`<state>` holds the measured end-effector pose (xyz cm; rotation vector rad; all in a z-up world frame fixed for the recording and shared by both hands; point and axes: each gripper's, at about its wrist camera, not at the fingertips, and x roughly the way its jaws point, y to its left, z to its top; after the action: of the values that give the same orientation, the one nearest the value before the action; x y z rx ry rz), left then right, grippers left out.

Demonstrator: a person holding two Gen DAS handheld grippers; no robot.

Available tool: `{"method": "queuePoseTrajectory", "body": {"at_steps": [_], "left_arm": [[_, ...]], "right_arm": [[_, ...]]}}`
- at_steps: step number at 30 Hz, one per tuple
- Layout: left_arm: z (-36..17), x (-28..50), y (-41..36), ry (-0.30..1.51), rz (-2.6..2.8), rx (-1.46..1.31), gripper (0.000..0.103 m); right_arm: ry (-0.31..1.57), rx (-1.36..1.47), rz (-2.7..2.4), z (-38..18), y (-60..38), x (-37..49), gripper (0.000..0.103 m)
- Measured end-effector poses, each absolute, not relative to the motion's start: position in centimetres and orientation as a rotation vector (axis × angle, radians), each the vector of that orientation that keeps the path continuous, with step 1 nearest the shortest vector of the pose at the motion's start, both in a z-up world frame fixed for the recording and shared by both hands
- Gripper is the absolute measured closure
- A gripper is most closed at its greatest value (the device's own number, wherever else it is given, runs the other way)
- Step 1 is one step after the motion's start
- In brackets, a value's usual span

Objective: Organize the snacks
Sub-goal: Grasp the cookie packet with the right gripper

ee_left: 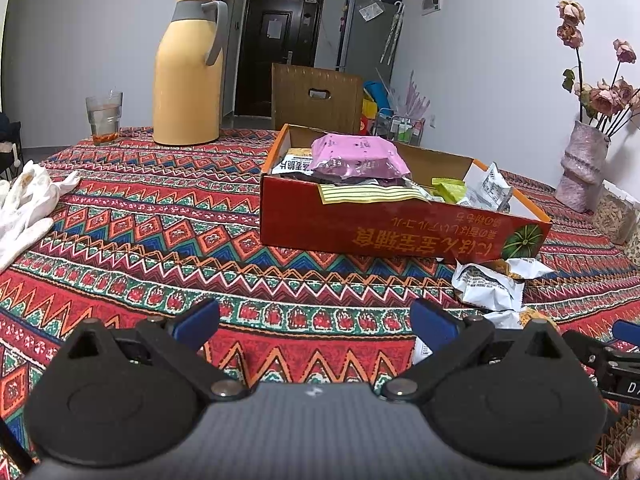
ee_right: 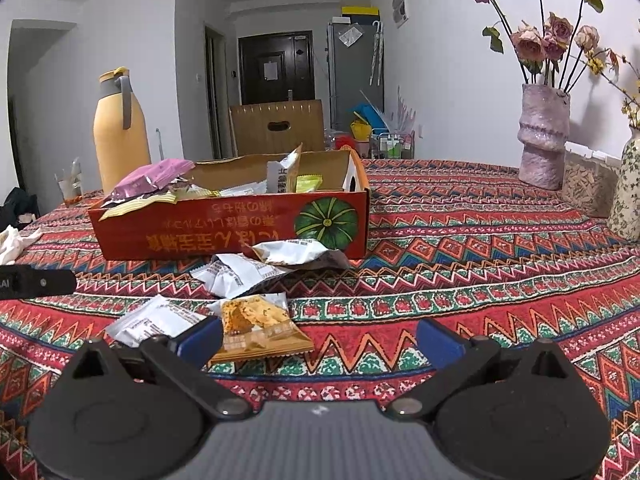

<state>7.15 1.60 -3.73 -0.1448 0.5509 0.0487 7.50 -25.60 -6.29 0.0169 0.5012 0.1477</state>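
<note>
Here the red box (ee_right: 232, 224) sits on the patterned surface (ee_right: 480, 240) at about 12 o'clock from both tools, already holding a pink packet (ee_left: 356, 156) and several smaller snacks, which suggests it serves as the collecting place. Four packets lie loose outside it, just in front of its long side: two white ones (ee_right: 236, 276) near the box wall, another white one (ee_right: 152, 322) at 10 o'clock from the right tool (ee_right: 320, 338), and an orange-printed packet (ee_right: 256, 328) just ahead of that tool's left finger. The right tool is spread wide and holds nothing; it is low over the cloth with the orange packet partly between its fingers, probably lined up as the nearest pick. The left tool (ee_left: 314, 326) is likewise wide open and empty, aimed at bare cloth, with the loose packets off at its 2 o'clock (it seems to be waiting its turn). A yellow thermos (ee_left: 188, 76) and a glass (ee_left: 104, 118) stand well apart at 11 o'clock, clear of the work.
</note>
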Motion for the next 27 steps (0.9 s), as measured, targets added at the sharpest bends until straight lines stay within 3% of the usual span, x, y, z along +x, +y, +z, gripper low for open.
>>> {"method": "queuePoseTrajectory", "body": {"at_steps": [13,22,27], "left_arm": [[-3.7,7.1,1.7,0.554,0.043,-0.158,0.0],[-3.8,7.1,1.8,0.559,0.039,-0.165,0.0],[-3.8,7.4,1.8,0.57,0.033,-0.171,0.0]], "right_arm": [[0.552,-0.048,0.192,-5.2,-24.8,9.4,0.004],[0.681,-0.049,0.253,-6.9,-22.8,13.3,0.029],[0.669,-0.047,0.286,-7.1,-22.6,13.1,0.055]]}}
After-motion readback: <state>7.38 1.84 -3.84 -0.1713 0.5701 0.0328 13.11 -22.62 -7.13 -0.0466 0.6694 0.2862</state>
